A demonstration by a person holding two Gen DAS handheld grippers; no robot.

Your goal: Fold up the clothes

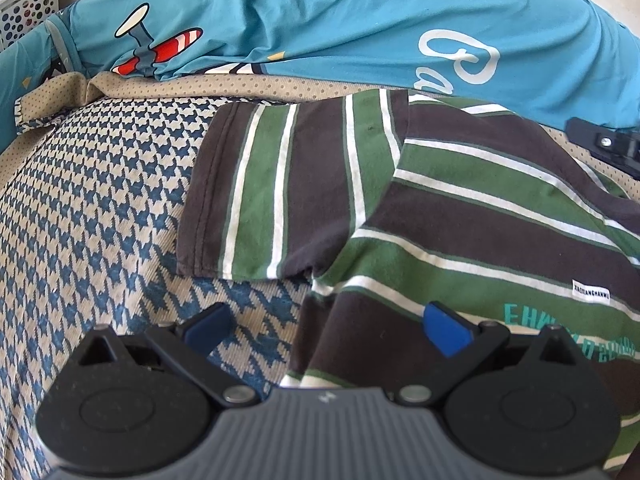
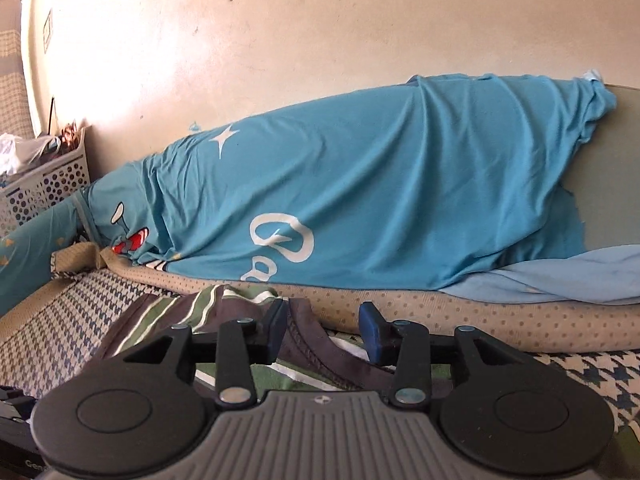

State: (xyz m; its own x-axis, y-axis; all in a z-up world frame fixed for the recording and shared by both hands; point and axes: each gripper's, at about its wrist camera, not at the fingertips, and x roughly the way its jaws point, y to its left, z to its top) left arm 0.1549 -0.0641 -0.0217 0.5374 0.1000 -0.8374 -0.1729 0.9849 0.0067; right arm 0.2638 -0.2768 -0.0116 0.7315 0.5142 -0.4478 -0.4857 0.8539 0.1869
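Striped shirt (image 1: 460,208) flat on houndstooth cover (image 1: 100,200) — collar only right-view, both jaws wide, empty.

Left gripper (image 1: 328,330), right gripper (image 2: 324,332): black linkages, blue pads, grey ribbed body.

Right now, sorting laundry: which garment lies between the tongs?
The brown, green and white striped T-shirt; the turquoise printed cloth lies behind, out of reach.
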